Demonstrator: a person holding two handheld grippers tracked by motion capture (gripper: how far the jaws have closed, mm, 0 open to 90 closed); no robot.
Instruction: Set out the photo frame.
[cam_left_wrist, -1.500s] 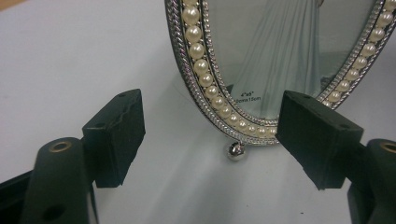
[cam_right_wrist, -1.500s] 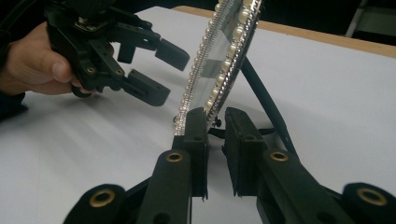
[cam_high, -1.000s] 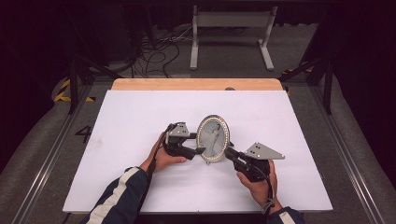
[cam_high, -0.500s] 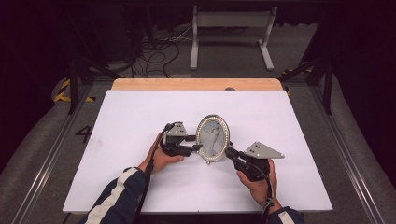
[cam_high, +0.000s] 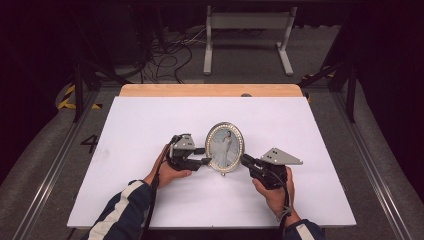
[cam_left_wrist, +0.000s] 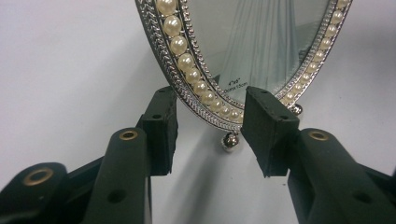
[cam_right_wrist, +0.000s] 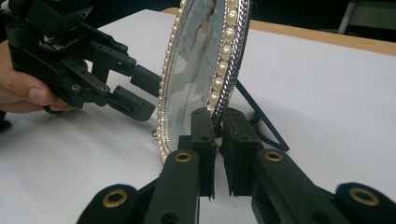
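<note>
Frame (cam_high: 225, 148) portrait blurred, stand (cam_right_wrist: 261, 116) half hidden

My desk (cam_high: 150, 130) wears a white sheet, with a bare strip of wood (cam_high: 210, 90) along its far edge. Beyond it a grey stand (cam_high: 248, 37) sits on the floor beside tangled cables (cam_high: 167, 55). Yellow-black tape (cam_high: 67, 97) marks the floor at left.

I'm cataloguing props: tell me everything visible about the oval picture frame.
The oval picture frame stands upright on the white table, silvery metal edged with pearl-like beads, on small ball feet, with a dark rear strut. Its glass covers a portrait of a figure in white. The right gripper clamps its rim; the left gripper straddles its other edge without pressing.
</note>
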